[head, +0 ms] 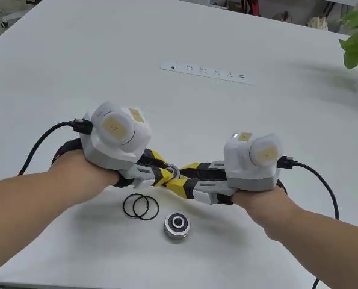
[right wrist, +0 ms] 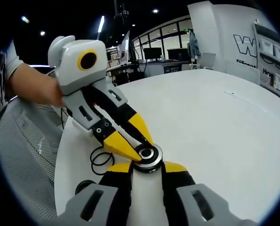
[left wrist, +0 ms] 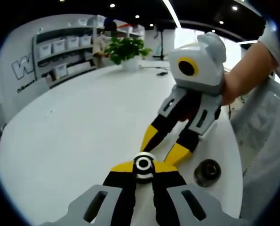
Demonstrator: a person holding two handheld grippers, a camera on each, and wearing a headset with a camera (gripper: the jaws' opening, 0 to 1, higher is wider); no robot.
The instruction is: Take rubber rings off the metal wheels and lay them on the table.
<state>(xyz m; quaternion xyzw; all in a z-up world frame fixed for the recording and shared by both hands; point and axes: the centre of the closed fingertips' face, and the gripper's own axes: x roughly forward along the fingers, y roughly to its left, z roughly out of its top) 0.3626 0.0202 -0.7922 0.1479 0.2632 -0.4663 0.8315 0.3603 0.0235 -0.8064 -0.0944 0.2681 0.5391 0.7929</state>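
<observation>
Wheel: a metal wheel [head: 171,171] is held clear of the table [head: 257,120], above its near edge, where the two tools meet tip to tip.
Left tool: the left tool [left wrist: 143,167] has its jaws drawn in to the wheel's width. Its own view shows a yellow tip against each side of the wheel, which faces the camera.
Right tool: the right tool [right wrist: 147,167] comes in from the opposite side. Its jaws are likewise closed in on the same wheel, with the wheel seated between the two yellow tips in its own view.
Tool contact: in the right gripper view the left tool's tips converge on the wheel's upper face and rim. Which tool carries the load cannot be told.
Rings: two thin black rings [head: 141,206] lie flat on the table, overlapping, directly under the tools and near the near edge.
Second wheel: a second wheel [head: 177,226] lies flat just beside the rings, closer to the near edge. Its outer band looks dark.
Power strip: a white power strip [head: 207,72] lies well apart, toward the far edge.
Plant: a green plant [head: 356,36] stands at the far right corner.
</observation>
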